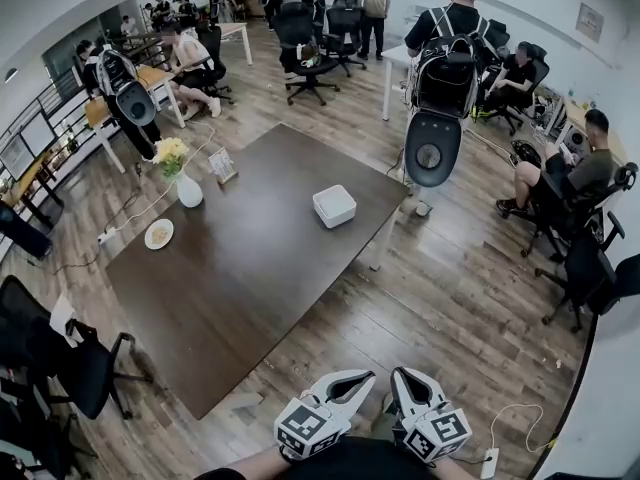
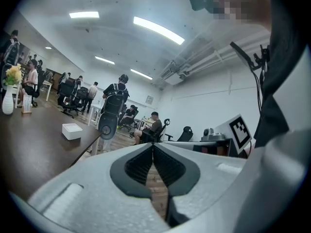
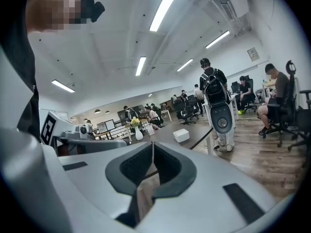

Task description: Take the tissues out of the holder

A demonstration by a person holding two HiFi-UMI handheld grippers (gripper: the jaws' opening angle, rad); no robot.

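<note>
My left hand-held gripper (image 1: 364,377): closed, empty.
My right hand-held gripper (image 1: 399,377): closed, empty, just beside it.
Tissue holder (image 1: 334,206): on the surface (image 1: 240,278), well away from both.

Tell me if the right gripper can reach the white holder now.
Probably not: the right gripper hangs off the near end of the table, the white holder far across it. Nothing blocks the way.

Left tool (image 2: 153,146) closed (empty), white holder (image 2: 72,131) well apart.
</note>
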